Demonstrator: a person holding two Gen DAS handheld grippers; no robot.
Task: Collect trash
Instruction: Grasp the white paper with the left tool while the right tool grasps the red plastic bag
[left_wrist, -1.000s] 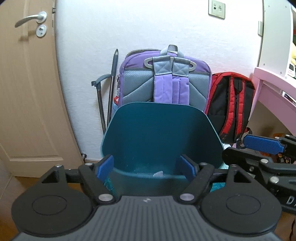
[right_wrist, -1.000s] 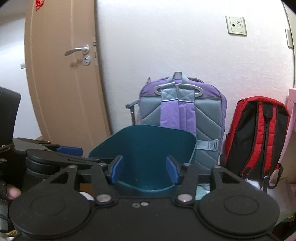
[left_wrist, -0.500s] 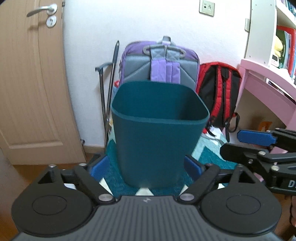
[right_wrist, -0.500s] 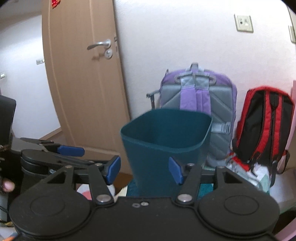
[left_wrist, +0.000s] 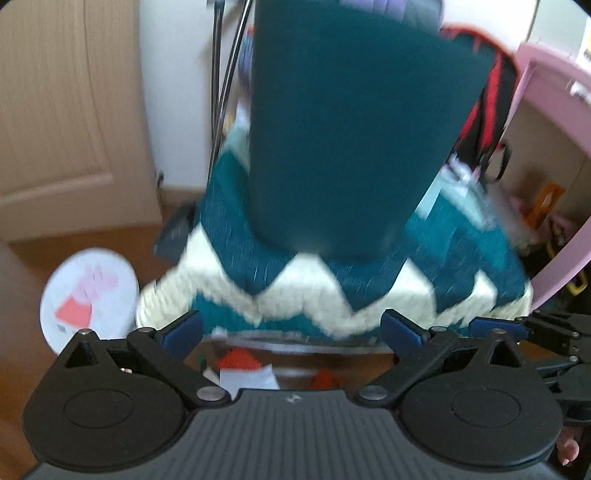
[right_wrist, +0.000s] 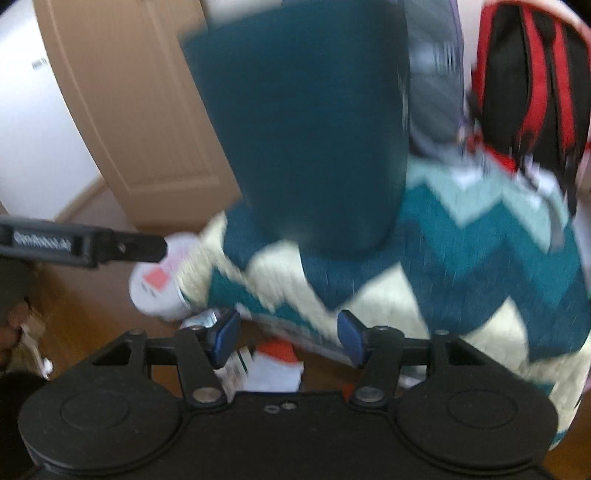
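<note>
Teal bin (left_wrist: 354, 125) stands on zigzag rug (left_wrist: 332, 295). We hold left gripper (left_wrist: 291, 328) w/ jaws wide, empty, just short of rug's front edge; right gripper (right_wrist: 288, 334) also spread, empty. Paper scraps (left_wrist: 245, 371) lie on wood floor before rug; round paper plate (left_wrist: 88, 295) left of rug.

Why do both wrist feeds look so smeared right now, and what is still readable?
Left wrist view: motion blur smears the dark teal plastic bin and teal-and-cream zigzag rug; the open left gripper stays sharp. Right wrist view: same smear on bin and rug; the open right gripper is crisp; fisheye bends the tan wooden door.
</note>
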